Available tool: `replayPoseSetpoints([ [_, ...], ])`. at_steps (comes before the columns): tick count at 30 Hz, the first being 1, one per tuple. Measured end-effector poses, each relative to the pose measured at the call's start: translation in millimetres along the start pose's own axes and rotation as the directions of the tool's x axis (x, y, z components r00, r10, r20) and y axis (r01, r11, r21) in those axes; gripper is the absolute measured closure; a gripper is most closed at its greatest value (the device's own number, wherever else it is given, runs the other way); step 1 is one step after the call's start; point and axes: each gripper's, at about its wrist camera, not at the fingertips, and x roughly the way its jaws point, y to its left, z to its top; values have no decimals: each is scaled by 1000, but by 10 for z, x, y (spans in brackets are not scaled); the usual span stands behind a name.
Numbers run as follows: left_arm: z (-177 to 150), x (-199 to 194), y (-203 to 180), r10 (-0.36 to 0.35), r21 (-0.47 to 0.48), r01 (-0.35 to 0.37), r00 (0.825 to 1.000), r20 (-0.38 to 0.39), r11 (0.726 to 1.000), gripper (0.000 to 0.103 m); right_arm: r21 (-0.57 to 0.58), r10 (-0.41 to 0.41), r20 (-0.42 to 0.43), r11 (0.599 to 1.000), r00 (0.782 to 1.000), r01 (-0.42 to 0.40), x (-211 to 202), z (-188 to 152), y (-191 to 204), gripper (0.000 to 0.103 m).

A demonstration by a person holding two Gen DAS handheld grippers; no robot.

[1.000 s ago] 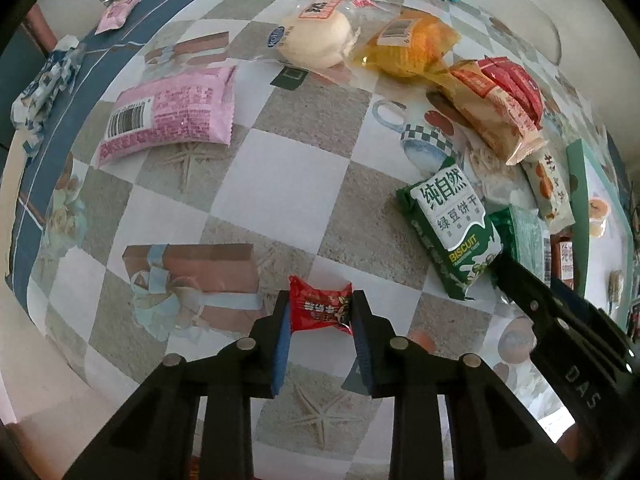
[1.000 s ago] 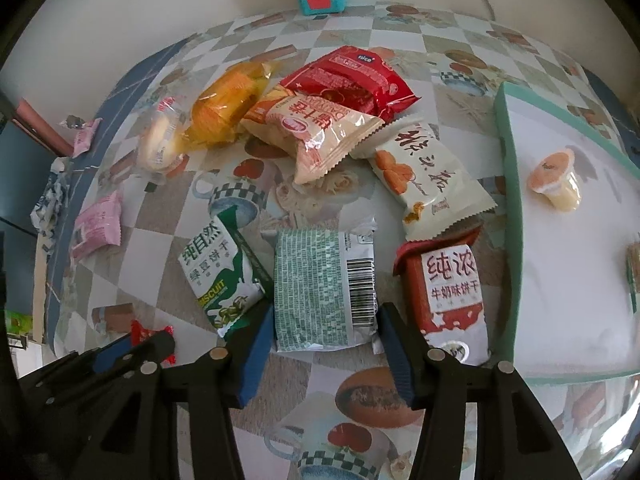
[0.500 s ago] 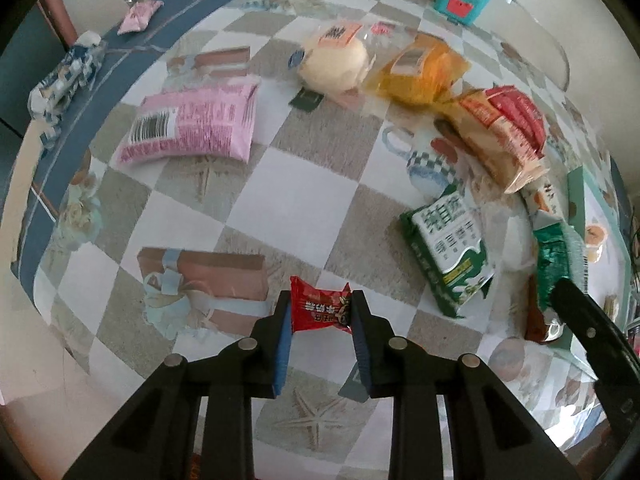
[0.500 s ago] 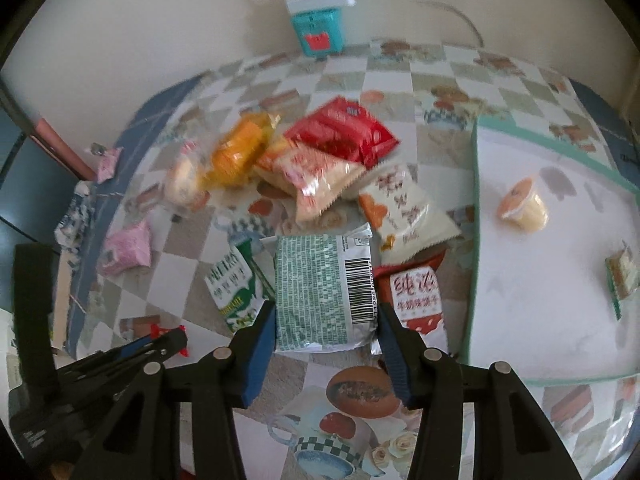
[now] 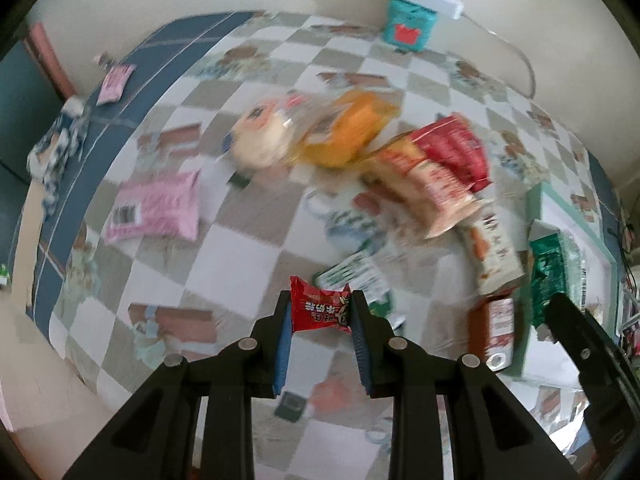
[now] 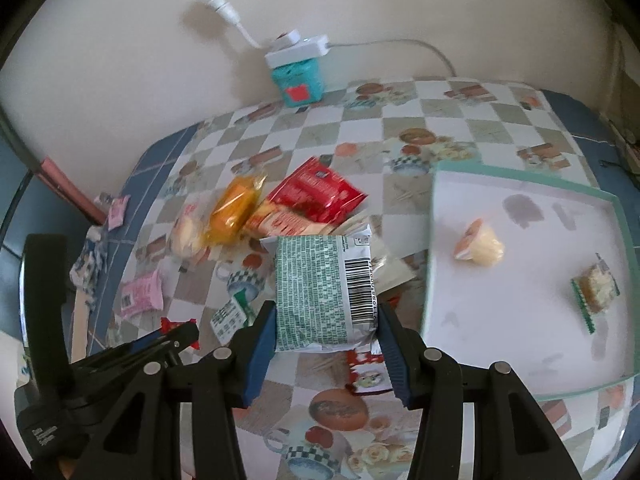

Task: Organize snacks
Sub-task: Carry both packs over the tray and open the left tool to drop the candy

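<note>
Surface (image 6: 404, 136): glossy checkered oilcloth, white and beige squares with printed cups and gift boxes, blue border at far left. Flat white rectangular tray with teal rim (image 6: 528, 178) lies right of the right tongs, smooth and matte; on it a small cone-shaped jelly cup with orange lid (image 6: 478, 242) on its side, and a small clear-wrapped square snack with green serrated edge (image 6: 596, 290), well apart from each other.

Ahead of both tongs, a heap of crinkly plastic snack packs: shiny red foil bag (image 6: 316, 194), orange-yellow clear-wrapped bread (image 6: 236, 208), pale round bun in clear wrap (image 5: 262, 136), all touching or overlapping. Pink pillow pack with barcode (image 5: 156, 208) lies left of the left tongs, apart from the heap. Teal cube-shaped box with red mark (image 6: 298, 80) stands far ahead by the wall.

Right tongs (image 6: 326, 334) clenched on a green-and-silver printed pillow pack with barcode (image 6: 324, 292), held off the surface, tray just to its right. Left tongs (image 5: 320, 316) clenched on a small red twist-end candy wrapper (image 5: 320, 308), lifted above the surface. Left view is motion-blurred.
</note>
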Motion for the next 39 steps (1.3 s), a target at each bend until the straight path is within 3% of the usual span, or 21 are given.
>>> replayPoseSetpoints([
  [10,109,-69,-605,4,113,-9,999,44,994,74,139,-79,38,988,996,73,-194,142,-547,50],
  [16,110,-77,-1041,8,198,-20,998,62,980,74,256,-138,38,959,990,123,-274,185,-1045,50],
  [23,36,-60,-1648,-36,310,16,998,59,951,74,366,-198,34,915,980,173,-384,181,-1594,50],
  [31,-135,69,-2299,-76,431,62,997,14,900,74,439,-206,29,882,978,173,-422,165,-2012,50],
  [39,-172,346,-2529,-72,457,85,996,-45,885,74,447,-178,2,881,984,158,-249,170,-2111,50],
])
